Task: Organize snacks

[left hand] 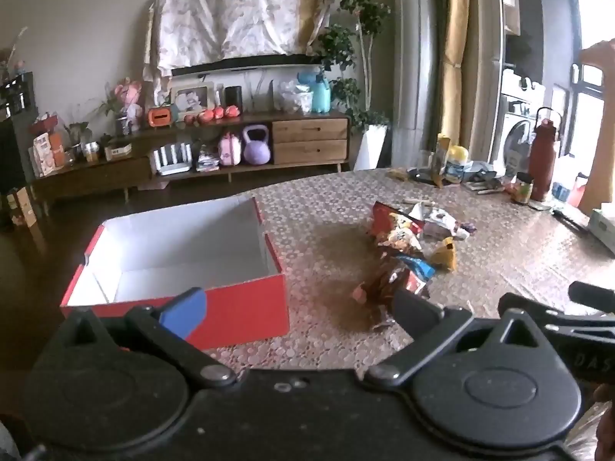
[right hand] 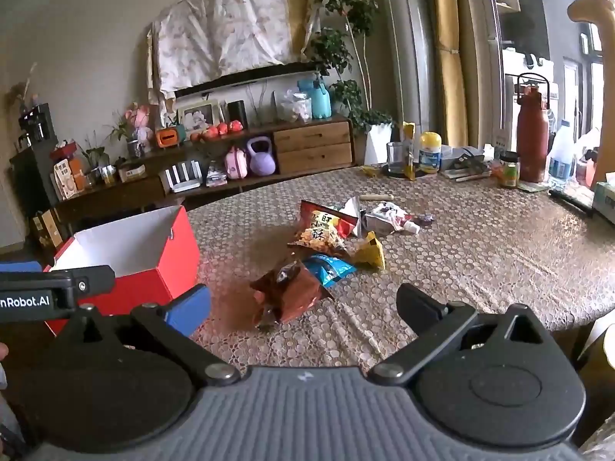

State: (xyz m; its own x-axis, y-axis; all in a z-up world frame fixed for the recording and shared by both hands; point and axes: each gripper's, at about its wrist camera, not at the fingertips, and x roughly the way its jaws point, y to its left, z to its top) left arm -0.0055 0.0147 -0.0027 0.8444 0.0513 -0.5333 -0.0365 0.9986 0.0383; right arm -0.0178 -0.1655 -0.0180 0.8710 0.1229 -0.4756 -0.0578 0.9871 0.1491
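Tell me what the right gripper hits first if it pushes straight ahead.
Most likely the brown snack packet, the nearest of the pile, lying on the table between the open right gripper fingers' line. Depth is uncertain; it may pass just above it.

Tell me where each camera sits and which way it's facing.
Left wrist: on the left tongs, open, facing across the table at the red box, snack pile at right; the right tongs' arm edges in.
Right wrist: on the right tongs, open, facing the snack pile, box at left; the left tongs' arm intrudes.
Shared: box, snacks, TV cabinet.
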